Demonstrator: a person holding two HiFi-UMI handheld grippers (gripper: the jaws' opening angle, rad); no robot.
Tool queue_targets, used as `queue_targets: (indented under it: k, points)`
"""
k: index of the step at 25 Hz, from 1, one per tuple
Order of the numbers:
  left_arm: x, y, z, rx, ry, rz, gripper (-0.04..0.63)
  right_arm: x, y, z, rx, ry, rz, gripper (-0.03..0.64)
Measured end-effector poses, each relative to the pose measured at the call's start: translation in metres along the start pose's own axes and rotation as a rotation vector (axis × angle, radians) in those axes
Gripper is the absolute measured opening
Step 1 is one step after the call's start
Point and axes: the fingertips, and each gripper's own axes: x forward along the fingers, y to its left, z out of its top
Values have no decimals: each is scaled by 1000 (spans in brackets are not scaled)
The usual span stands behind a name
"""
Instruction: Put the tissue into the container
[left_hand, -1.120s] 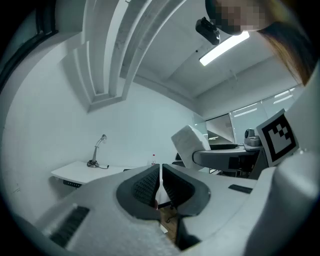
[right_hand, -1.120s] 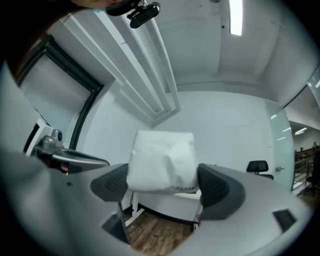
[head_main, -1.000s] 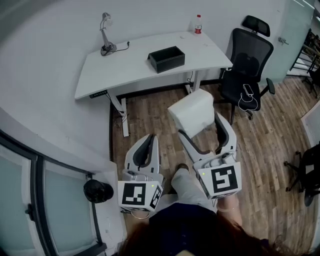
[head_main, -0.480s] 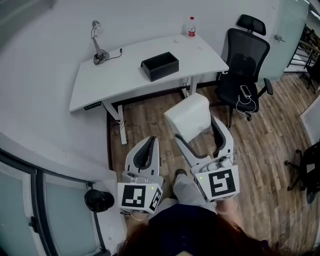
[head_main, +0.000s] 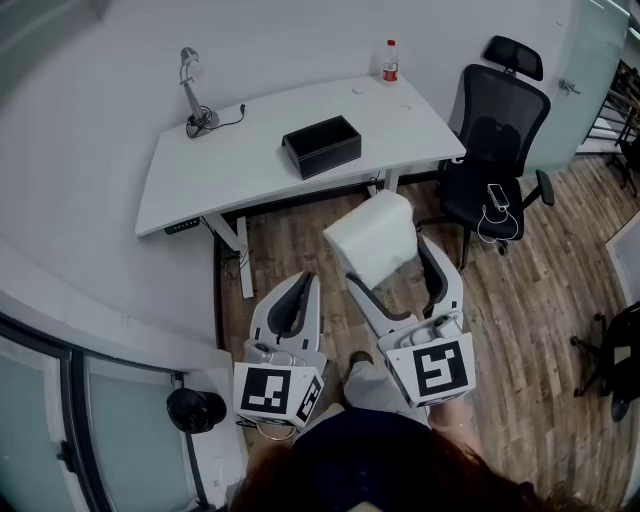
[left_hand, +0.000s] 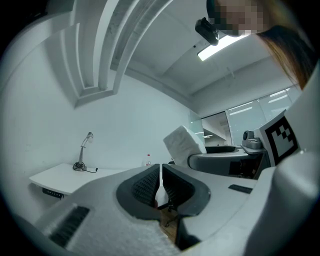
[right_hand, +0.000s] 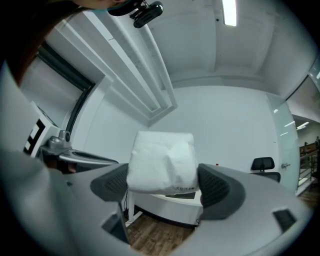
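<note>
The right gripper (head_main: 388, 262) has its jaws clamped on the soft white plastic-wrapped tissue pack (head_main: 372, 235), held in the air above the wooden floor. It is well apart from the open black rectangular container (head_main: 322, 146) on the far white desk (head_main: 230, 165). The left gripper (head_main: 289, 303) is closed on nothing.

The pads seem to bite only the pack's lower part, so I judge it could twist or slip out on the way. It could also catch the container's rim and shove it.

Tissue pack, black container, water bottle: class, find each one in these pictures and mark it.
tissue pack (head_main: 372, 238): head view, middle of its white top face.
black container (head_main: 328, 162): head view, its near outer wall.
water bottle (head_main: 390, 64): head view, its body below the red cap.
</note>
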Motion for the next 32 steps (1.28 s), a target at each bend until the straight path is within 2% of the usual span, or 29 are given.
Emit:
queue_targets:
  k: [18, 32]
  points:
    - [90, 28, -7, 15, -1, 13, 38, 74, -47, -13, 20, -21, 33, 421]
    - [147, 46, -9, 24, -2, 72, 38, 125, -93, -26, 28, -34, 62, 420]
